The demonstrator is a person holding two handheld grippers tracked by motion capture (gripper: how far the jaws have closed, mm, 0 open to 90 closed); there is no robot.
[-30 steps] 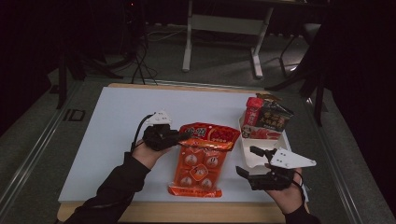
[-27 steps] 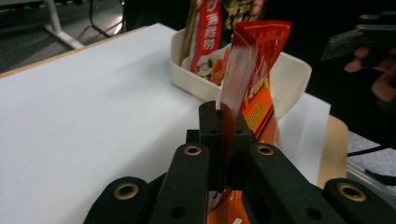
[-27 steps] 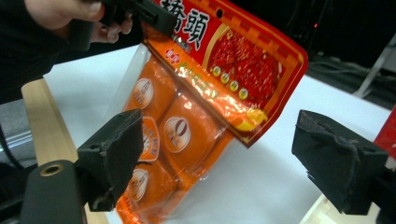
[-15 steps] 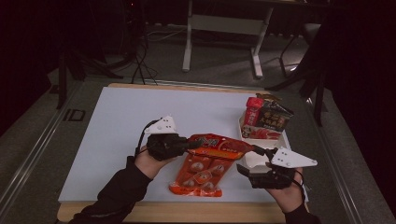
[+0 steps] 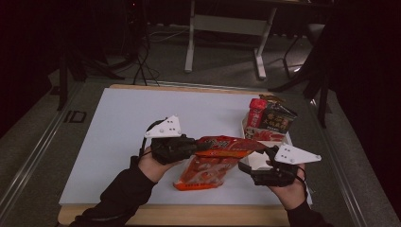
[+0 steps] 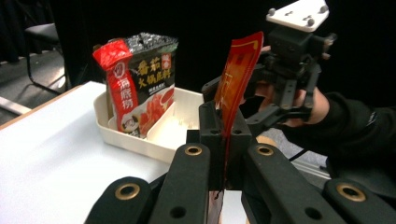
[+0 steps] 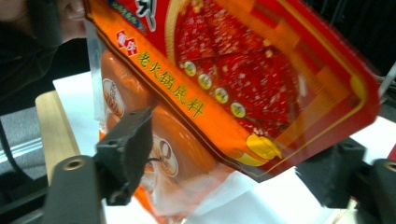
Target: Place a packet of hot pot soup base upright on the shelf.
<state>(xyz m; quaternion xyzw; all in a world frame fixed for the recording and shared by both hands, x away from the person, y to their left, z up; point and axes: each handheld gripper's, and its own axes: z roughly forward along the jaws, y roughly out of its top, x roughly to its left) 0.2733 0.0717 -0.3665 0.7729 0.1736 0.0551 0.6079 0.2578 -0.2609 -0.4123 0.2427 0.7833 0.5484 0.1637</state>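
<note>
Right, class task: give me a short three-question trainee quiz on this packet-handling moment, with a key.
1. True or false: the left gripper is shut on the red sauce packet.
2. How do the right gripper's jaws stand? A) open around the packet's far end B) clamped on the white tray
3. Fill in: beneath the lifted packet, on the table, lies an ____ packet.

Key: 1 true; 2 A; 3 orange.
</note>
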